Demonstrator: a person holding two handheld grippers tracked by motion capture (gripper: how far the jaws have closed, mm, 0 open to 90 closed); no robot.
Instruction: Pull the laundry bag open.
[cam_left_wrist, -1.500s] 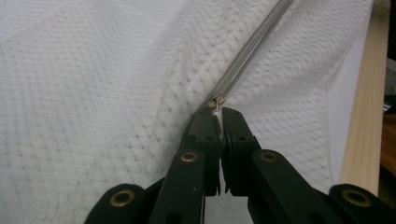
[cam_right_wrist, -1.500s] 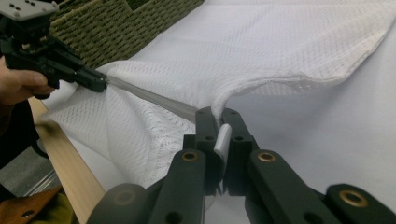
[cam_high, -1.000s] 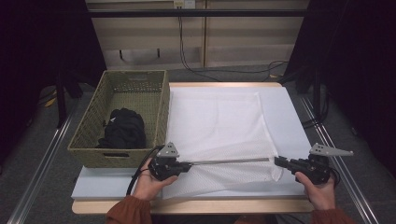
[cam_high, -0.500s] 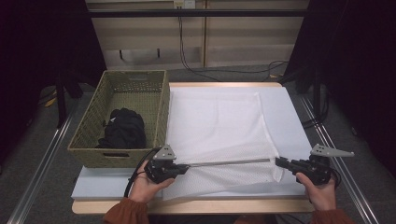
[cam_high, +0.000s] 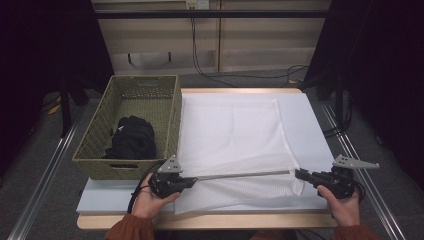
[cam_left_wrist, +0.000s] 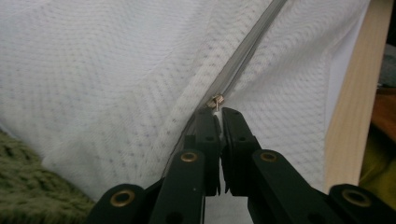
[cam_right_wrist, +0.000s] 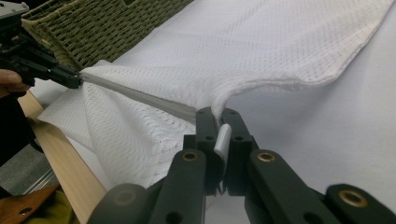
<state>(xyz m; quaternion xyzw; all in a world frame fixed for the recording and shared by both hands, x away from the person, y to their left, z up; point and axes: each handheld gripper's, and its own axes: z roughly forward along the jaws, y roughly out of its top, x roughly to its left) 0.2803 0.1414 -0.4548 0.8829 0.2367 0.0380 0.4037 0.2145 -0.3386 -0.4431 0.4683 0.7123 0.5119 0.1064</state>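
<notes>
A white mesh bag (cam_high: 235, 130) lies flat on the white table top, its near edge lifted. Its grey zipper (cam_high: 245, 175) runs taut between my two grippers. My left gripper (cam_high: 192, 179) is shut on the zipper pull; in the left gripper view the small metal slider (cam_left_wrist: 215, 100) sits just beyond the closed left gripper (cam_left_wrist: 215, 113). My right gripper (cam_high: 298, 173) is shut on the bag's end at the zipper, and the right gripper view shows a white tab (cam_right_wrist: 223, 140) pinched within that gripper (cam_right_wrist: 217, 114). Farther off, the left gripper (cam_right_wrist: 74, 79) holds the other end.
A green woven basket (cam_high: 172, 120) stands to the left of the bag with a black garment (cam_high: 132, 137) inside it. The wooden table edge (cam_high: 225, 221) runs just in front of both hands. Metal rails flank the table.
The left gripper has shifted slightly to the left along the line of the zipper. The right gripper has stayed put.
</notes>
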